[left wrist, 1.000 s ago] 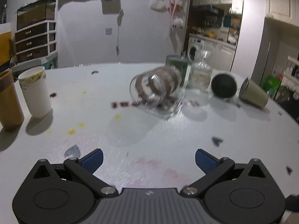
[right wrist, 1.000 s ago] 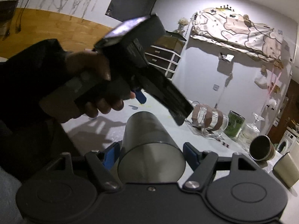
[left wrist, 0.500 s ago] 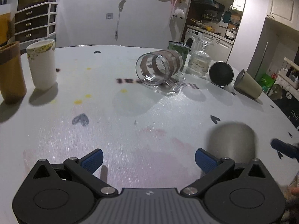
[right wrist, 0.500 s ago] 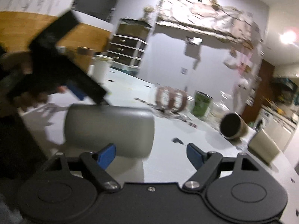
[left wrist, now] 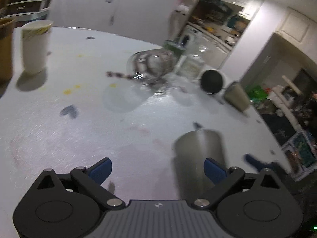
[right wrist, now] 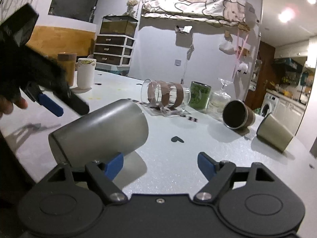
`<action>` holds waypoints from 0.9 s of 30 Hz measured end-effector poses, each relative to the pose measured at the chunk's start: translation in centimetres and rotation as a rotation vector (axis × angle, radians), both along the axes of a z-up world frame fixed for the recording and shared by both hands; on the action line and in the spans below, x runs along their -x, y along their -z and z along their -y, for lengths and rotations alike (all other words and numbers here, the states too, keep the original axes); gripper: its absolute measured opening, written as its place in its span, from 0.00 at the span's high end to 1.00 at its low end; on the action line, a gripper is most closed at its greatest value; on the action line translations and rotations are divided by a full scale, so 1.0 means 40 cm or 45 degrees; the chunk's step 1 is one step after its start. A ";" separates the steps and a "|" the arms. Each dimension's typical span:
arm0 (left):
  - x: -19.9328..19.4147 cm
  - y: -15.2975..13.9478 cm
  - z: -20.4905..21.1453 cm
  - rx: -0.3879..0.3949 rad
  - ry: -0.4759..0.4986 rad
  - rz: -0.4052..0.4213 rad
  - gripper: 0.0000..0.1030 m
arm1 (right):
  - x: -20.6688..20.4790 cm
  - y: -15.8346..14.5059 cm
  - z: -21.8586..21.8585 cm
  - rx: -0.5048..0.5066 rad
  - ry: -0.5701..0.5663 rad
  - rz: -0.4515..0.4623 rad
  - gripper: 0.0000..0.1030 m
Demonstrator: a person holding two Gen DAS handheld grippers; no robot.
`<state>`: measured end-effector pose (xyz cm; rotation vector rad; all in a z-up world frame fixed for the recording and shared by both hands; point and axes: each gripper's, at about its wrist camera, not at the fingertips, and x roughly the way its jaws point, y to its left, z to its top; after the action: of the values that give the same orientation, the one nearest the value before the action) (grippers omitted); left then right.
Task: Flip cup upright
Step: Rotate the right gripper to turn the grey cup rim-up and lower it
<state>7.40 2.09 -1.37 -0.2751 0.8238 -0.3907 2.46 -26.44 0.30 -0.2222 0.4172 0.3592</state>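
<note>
The grey brushed-metal cylindrical cup (right wrist: 99, 132) lies just to the left of the right gripper (right wrist: 160, 163), tilted, its closed flat end towards the far right and raised, its other end low beside the camera body. The long axis runs from near-left to far-right across the gripper's left blue finger pad (right wrist: 114, 164), which sits just beneath the cup wall; whether pad and wall touch cannot be told. The right gripper stands spread wide and holds nothing between its fingers.

In the left wrist view the same cup (left wrist: 200, 154) appears before the right-hand finger of the left gripper (left wrist: 156, 168), which is likewise spread apart and empty. That view is blurred, so the cup's exact attitude there cannot be confirmed. The right gripper appears the nearer tool.

Judgement: the coming move turns on closing squarely across the cup's curved wall, at right angles to its long axis. The metal looks smooth and hard, hence liable to slip or roll under an off-centre pinch.

The white tabletop (right wrist: 178, 158) is faintly sparkled and carries dark heart-shaped marks. Beyond, well apart, lie a clear glass tumbler with brown bands (right wrist: 166, 97), on its side, and a dark-lined cup (right wrist: 237, 115), also on its side.
</note>
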 end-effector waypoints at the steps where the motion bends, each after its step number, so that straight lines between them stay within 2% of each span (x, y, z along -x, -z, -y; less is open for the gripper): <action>1: -0.001 -0.014 0.010 -0.001 0.027 0.008 0.05 | -0.003 0.000 0.002 -0.014 0.001 -0.009 0.20; 4: -0.014 -0.051 0.061 -0.011 0.157 -0.002 0.10 | -0.011 0.005 0.003 -0.045 0.008 -0.029 0.20; 6: -0.028 -0.061 0.102 -0.037 0.225 -0.018 0.22 | -0.015 0.008 0.003 -0.057 0.011 -0.042 0.20; 8: -0.042 -0.063 0.144 -0.106 0.266 -0.031 0.29 | -0.017 0.013 0.005 -0.063 0.018 -0.046 0.20; 11: -0.074 -0.054 0.187 -0.177 0.281 -0.084 0.29 | -0.019 0.015 0.008 -0.075 0.023 -0.054 0.20; 18: -0.146 -0.012 0.226 -0.243 0.262 -0.231 0.28 | -0.026 0.021 0.009 -0.096 0.013 -0.067 0.20; 25: -0.158 0.025 0.262 -0.310 0.306 -0.296 0.28 | -0.028 0.025 0.011 -0.106 0.013 -0.074 0.20; 27: -0.151 0.030 0.260 -0.307 0.300 -0.277 0.29 | -0.028 0.025 0.012 -0.107 0.013 -0.073 0.20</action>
<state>13.44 -8.32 -2.57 0.0059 1.1124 -0.4822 3.56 -26.91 -0.70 -0.1279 0.4588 0.3728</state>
